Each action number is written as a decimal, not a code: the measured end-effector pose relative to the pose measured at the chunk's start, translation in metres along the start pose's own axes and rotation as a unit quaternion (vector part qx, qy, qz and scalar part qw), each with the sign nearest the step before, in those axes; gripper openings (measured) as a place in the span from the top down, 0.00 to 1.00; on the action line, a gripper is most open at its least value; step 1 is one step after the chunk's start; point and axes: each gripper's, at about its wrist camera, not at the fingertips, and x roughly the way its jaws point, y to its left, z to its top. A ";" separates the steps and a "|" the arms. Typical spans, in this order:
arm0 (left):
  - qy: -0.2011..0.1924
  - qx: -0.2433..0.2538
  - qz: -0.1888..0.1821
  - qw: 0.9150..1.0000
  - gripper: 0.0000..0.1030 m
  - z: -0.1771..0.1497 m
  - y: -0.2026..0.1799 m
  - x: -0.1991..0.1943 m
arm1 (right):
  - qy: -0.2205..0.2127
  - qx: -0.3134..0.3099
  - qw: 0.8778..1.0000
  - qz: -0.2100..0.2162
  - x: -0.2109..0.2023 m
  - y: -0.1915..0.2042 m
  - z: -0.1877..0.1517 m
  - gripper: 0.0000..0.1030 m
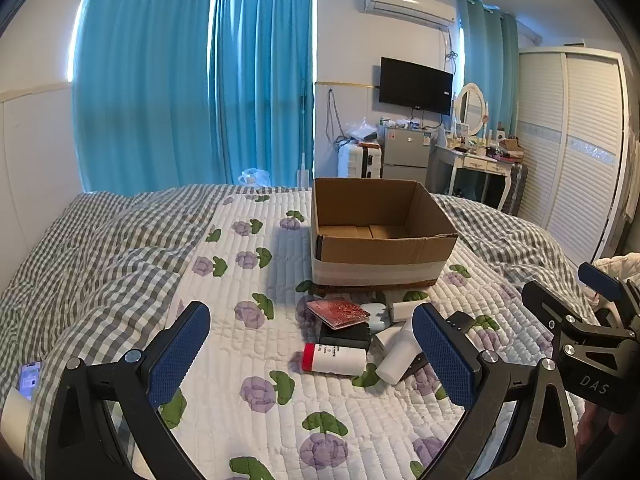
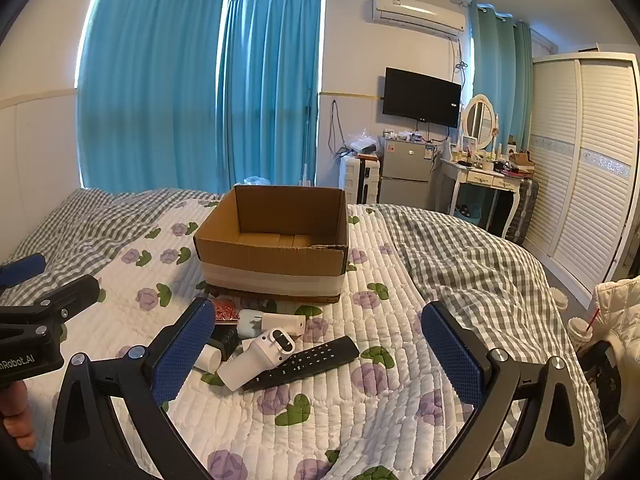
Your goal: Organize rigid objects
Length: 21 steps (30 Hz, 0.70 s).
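Note:
An open cardboard box (image 1: 380,248) (image 2: 276,256) stands on the quilted bed. In front of it lies a pile: a red patterned case (image 1: 338,312) on a black box (image 1: 346,338), a white bottle with a red cap (image 1: 334,359), a white handheld device (image 2: 256,356) (image 1: 396,360), a white rectangular piece (image 2: 282,323) and a black remote (image 2: 304,362). My left gripper (image 1: 316,356) is open and empty, just short of the pile. My right gripper (image 2: 320,356) is open and empty, with the remote and white device between its fingers' line of view.
A phone (image 1: 30,378) lies on the checked duvet at the left. A paper cup with a straw (image 2: 580,330) stands at the bed's right edge. A wardrobe (image 2: 580,160), dresser (image 2: 484,176) and fridge (image 2: 406,172) stand beyond the bed.

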 end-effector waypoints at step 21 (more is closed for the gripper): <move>0.002 -0.004 0.007 1.000 0.00 -0.003 0.003 0.001 | 0.006 -0.004 1.000 -0.001 0.003 0.004 -0.004 0.00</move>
